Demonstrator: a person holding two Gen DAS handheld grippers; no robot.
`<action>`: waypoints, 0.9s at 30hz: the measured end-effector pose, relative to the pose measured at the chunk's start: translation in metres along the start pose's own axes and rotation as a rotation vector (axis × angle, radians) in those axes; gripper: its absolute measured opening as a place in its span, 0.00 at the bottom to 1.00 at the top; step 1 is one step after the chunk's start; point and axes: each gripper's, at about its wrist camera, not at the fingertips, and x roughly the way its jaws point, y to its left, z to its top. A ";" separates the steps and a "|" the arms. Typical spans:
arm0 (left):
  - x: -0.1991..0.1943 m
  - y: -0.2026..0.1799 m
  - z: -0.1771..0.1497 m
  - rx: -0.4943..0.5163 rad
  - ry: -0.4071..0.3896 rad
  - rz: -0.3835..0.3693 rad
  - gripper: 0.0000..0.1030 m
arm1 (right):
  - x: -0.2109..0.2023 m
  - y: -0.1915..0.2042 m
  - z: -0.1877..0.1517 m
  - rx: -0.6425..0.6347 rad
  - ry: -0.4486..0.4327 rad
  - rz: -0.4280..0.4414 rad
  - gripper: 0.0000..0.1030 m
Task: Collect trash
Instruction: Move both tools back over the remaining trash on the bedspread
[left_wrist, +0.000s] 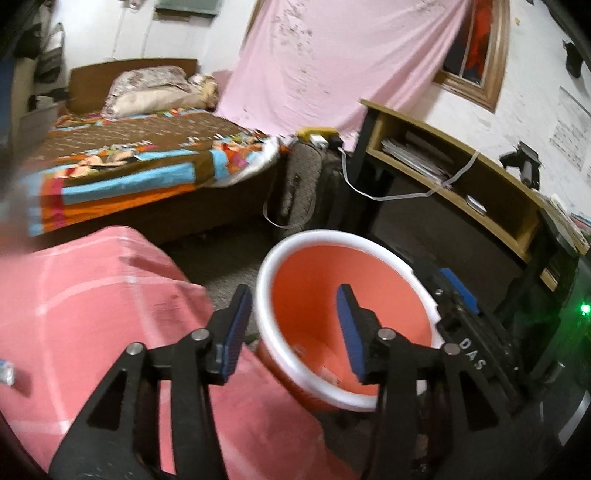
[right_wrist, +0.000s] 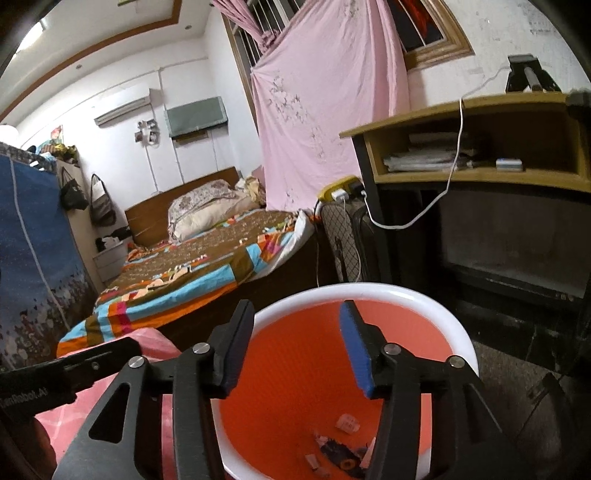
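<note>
An orange bin with a white rim (left_wrist: 295, 362) stands on the floor beside a pink-covered surface (left_wrist: 92, 295). My left gripper (left_wrist: 293, 328) is open and empty, above the bin's near left rim. My right gripper (right_wrist: 295, 347) is open and empty, held over the bin (right_wrist: 436, 310). Several small scraps of trash (right_wrist: 340, 450) lie at the bin's bottom. The right gripper's body (left_wrist: 469, 332) shows at the bin's right side in the left wrist view. A small wrapper-like item (left_wrist: 6, 371) lies at the pink surface's left edge.
A bed with a colourful quilt (right_wrist: 177, 284) stands behind. A wooden desk with a shelf of papers (right_wrist: 476, 147) is at the right, a white cable (right_wrist: 417, 218) hanging from it. A dark suitcase (left_wrist: 306, 184) stands between bed and desk. A pink curtain (right_wrist: 325, 110) hangs behind.
</note>
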 end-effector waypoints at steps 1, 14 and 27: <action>-0.005 0.003 0.000 -0.004 -0.012 0.014 0.35 | -0.002 0.002 0.001 -0.004 -0.012 0.003 0.51; -0.104 0.052 -0.016 -0.100 -0.300 0.336 0.85 | -0.055 0.052 0.014 -0.097 -0.198 0.130 1.00; -0.212 0.094 -0.056 -0.128 -0.495 0.519 0.85 | -0.110 0.141 0.013 -0.199 -0.260 0.380 1.00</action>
